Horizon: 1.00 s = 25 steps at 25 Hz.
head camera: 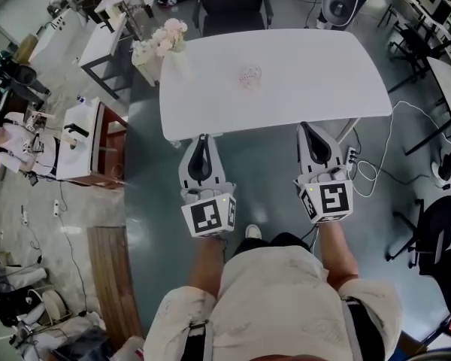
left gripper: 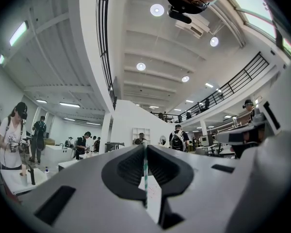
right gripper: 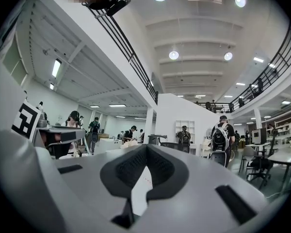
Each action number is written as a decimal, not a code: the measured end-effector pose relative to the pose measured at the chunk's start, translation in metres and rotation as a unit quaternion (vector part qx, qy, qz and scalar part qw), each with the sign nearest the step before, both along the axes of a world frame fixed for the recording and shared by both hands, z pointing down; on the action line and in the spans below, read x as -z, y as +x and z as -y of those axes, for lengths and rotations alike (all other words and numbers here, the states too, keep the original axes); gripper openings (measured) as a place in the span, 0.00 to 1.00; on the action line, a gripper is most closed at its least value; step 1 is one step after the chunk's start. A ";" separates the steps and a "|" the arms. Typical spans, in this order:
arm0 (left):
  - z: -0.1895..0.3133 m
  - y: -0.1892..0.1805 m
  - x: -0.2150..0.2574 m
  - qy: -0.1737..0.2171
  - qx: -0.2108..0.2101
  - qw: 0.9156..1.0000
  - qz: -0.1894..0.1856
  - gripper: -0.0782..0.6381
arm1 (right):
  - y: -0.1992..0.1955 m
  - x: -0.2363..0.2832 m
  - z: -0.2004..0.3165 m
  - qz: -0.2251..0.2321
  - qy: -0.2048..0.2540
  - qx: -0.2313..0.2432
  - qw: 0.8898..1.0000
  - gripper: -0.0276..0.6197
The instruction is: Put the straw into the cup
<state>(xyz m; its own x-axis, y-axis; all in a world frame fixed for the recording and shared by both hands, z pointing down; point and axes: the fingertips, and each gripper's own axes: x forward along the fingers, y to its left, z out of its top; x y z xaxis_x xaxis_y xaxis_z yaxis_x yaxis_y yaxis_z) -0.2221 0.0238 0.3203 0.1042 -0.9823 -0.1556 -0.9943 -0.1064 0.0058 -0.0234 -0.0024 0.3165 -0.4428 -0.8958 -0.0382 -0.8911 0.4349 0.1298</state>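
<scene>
Straw (left gripper: 145,171) sits pinched in the left gripper (left gripper: 145,148), ready for the cup (head camera: 249,76) at upper centre; right gripper (right gripper: 145,148) closed, empty.

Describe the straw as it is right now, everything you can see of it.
The straw is a thin, straight stick, white with green stripes, papery in look. It stands upright, pinched between the closed dark jaws of the left gripper; nothing else touches it. Its top end reaches about the jaw tips. It is not yet in the cup, which sits ahead on the white table.
</scene>
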 end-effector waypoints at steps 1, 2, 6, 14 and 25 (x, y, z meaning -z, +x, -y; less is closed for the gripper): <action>0.004 -0.003 0.001 0.001 0.000 1.000 0.000 0.14 | -0.003 0.001 0.004 -0.001 0.000 0.000 1.000 0.05; 0.008 -0.005 0.002 0.001 0.000 1.000 0.000 0.14 | -0.005 0.001 0.008 -0.001 0.001 0.000 1.000 0.05; 0.024 -0.010 0.003 0.000 -0.002 1.000 -0.003 0.14 | -0.010 0.003 0.023 0.001 0.001 -0.002 1.000 0.05; 0.065 0.004 -0.001 -0.001 -0.001 1.000 0.010 0.14 | 0.002 -0.013 0.070 0.021 -0.005 0.000 1.000 0.05; 0.163 0.050 0.015 0.001 0.001 0.999 0.034 0.14 | 0.047 -0.006 0.175 0.042 -0.001 0.008 0.999 0.05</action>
<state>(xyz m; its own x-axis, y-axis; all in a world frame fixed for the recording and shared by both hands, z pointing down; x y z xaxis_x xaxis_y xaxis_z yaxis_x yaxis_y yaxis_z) -0.1719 -0.1392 0.3056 0.1135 -0.9822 -0.1497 -0.9925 -0.1053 -0.0618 0.0237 -0.1774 0.3226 -0.4518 -0.8890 -0.0742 -0.8920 0.4488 0.0543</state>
